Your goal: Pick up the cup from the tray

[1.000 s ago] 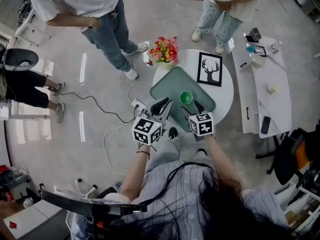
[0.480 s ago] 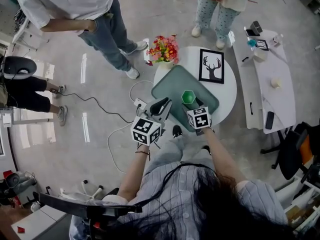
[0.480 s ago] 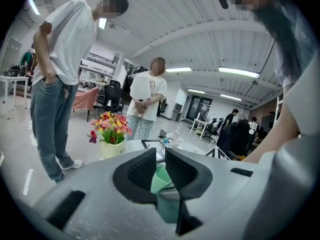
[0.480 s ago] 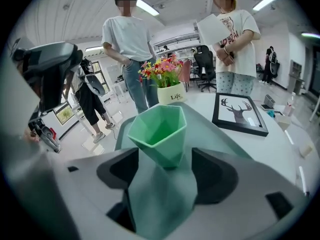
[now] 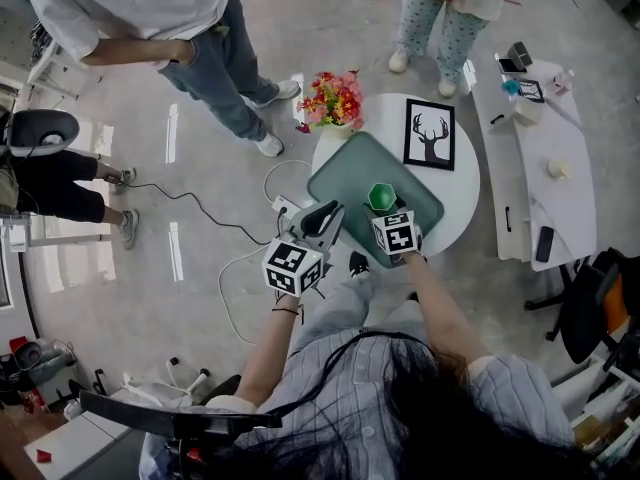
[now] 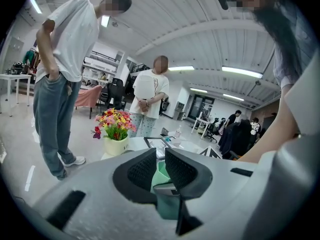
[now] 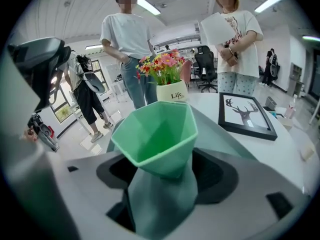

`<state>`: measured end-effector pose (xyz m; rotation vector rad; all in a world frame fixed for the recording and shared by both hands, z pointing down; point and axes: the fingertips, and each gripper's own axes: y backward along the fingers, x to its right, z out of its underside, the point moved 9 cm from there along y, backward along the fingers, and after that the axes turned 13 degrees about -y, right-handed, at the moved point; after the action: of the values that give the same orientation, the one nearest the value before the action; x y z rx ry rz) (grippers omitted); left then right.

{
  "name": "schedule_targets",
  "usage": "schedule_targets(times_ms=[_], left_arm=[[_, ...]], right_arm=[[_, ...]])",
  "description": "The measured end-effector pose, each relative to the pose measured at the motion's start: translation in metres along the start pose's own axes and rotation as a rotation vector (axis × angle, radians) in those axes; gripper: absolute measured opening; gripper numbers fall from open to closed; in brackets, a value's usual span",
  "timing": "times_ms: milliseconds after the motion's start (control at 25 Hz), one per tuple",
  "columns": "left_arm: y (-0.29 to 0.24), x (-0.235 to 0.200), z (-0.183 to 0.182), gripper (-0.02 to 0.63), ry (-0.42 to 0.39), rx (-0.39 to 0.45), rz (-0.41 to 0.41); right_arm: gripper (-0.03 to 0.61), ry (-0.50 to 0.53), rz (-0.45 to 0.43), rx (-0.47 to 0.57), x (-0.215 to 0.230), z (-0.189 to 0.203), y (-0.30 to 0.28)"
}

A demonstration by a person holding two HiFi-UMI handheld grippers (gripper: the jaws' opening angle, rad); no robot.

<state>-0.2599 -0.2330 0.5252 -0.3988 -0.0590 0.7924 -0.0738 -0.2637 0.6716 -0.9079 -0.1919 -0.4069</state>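
Note:
A green faceted cup (image 5: 381, 197) (image 7: 157, 134) stands upright on the dark green tray (image 5: 350, 173) (image 7: 220, 139) on the round white table. My right gripper (image 5: 385, 210) (image 7: 167, 176) has come down around it. Its jaws have just been opening and stand wide, with the cup's lower body between them. Dark gaps show between the pads (image 7: 222, 176) and the cup. My left gripper (image 5: 322, 218) (image 6: 160, 166) hovers at the tray's near left edge. Its jaws are almost together with nothing in them.
On the white table (image 5: 462, 200) stand a pot of flowers (image 5: 330, 103) and a framed deer picture (image 5: 430, 136). Two people stand beyond the table. A cable and power strip (image 5: 285, 208) lie on the floor. A long side table (image 5: 545, 158) is at the right.
My right gripper has sunk and moved forward, so the cup now sits between its jaws. The left gripper has kept its place.

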Motion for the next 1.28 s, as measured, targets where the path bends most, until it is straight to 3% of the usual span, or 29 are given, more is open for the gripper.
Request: schedule_targets(times_ms=[720, 1280], left_arm=[[0.006, 0.003, 0.008, 0.064, 0.013, -0.015, -0.027], [0.008, 0.030, 0.006, 0.064, 0.028, 0.000, -0.060]], right_arm=[[0.307, 0.017, -0.021, 0.056, 0.003, -0.012, 0.005], [0.307, 0.123, -0.105, 0.115, -0.004, -0.036, 0.067]])
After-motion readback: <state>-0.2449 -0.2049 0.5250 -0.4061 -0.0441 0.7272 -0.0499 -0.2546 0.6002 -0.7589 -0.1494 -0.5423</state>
